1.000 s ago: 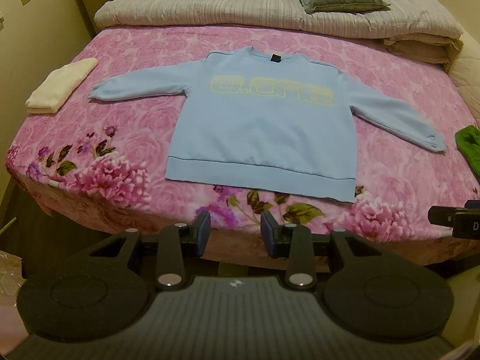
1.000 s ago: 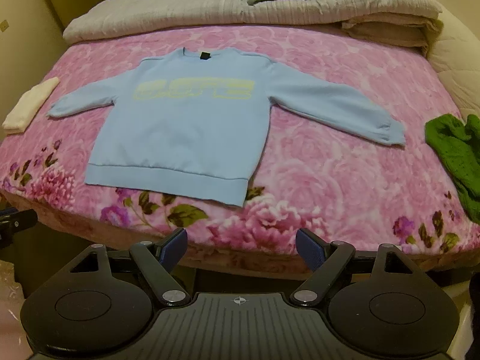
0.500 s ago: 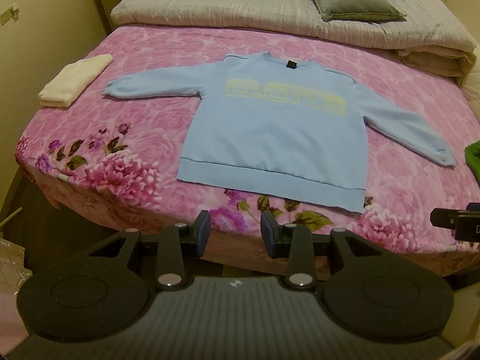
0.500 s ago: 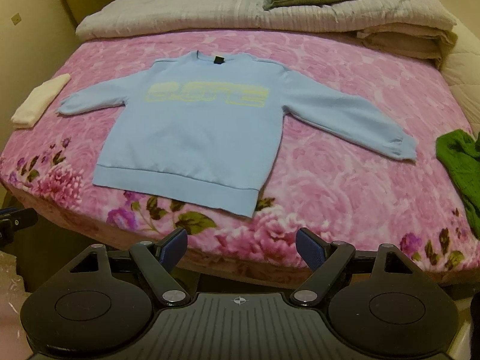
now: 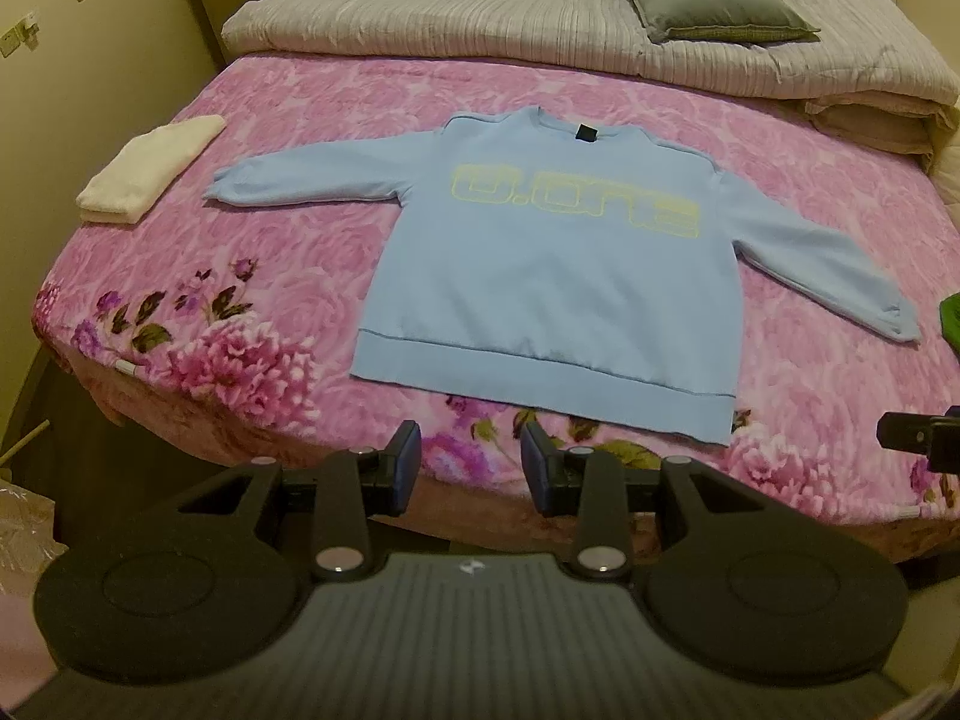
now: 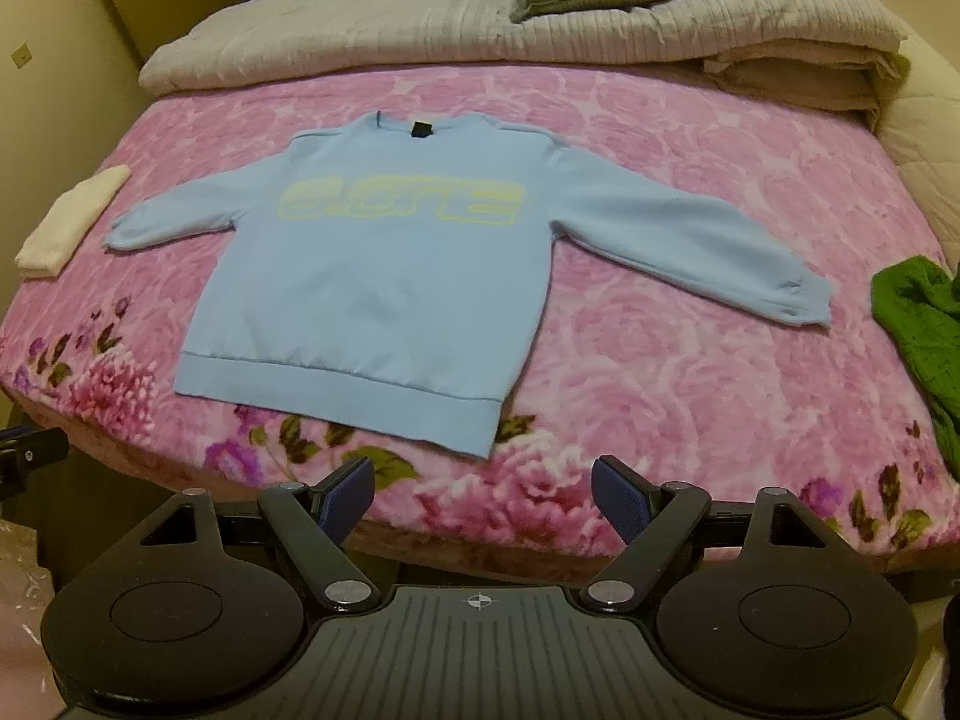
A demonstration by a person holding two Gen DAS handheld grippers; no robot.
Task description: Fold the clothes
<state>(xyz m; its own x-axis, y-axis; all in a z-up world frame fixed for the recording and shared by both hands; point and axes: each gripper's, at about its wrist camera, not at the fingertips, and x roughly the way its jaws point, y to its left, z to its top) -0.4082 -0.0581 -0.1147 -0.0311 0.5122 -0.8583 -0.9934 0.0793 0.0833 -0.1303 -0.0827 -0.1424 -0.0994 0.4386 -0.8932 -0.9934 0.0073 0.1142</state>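
A light blue sweatshirt (image 5: 558, 276) (image 6: 384, 294) with yellow lettering lies flat, front up, on the pink floral bed cover, both sleeves spread sideways and its hem toward me. My left gripper (image 5: 471, 468) hovers off the bed's near edge, below the hem, jaws partly apart with nothing between them. My right gripper (image 6: 483, 495) hangs over the near edge below the hem's right corner, jaws wide apart and empty. Neither touches the garment.
A folded cream cloth (image 5: 150, 168) (image 6: 69, 219) lies at the bed's left side. A green garment (image 6: 921, 324) (image 5: 951, 324) is bunched at the right edge. A grey quilt (image 5: 540, 24) and a grey pillow (image 5: 714, 6) fill the head of the bed. The other gripper's tip (image 5: 918, 438) shows at right.
In both views the bed and sweatshirt have slid slightly right and down as the grippers shifted. The jaws keep the same gaps and the sweatshirt lies as before.
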